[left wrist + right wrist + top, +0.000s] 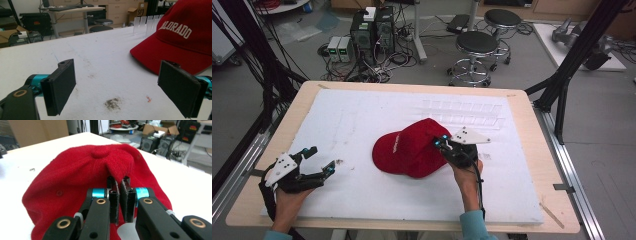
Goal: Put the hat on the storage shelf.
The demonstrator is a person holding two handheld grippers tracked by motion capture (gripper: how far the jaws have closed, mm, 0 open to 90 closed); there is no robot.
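Observation:
A red baseball cap with white lettering lies in the middle of the white board. My right gripper is shut on the cap's crown fabric at its right rear. In the right gripper view the cloth is pinched into a fold between the two black pads of my right gripper. My left gripper rests at the board's near left, open, nothing between its pads. In the left gripper view my left gripper points toward the cap's brim.
A clear plastic rack lies on the board behind the cap. Small dirt marks dot the board near my left gripper. Stools, computer boxes and cables stand on the floor beyond the wooden table.

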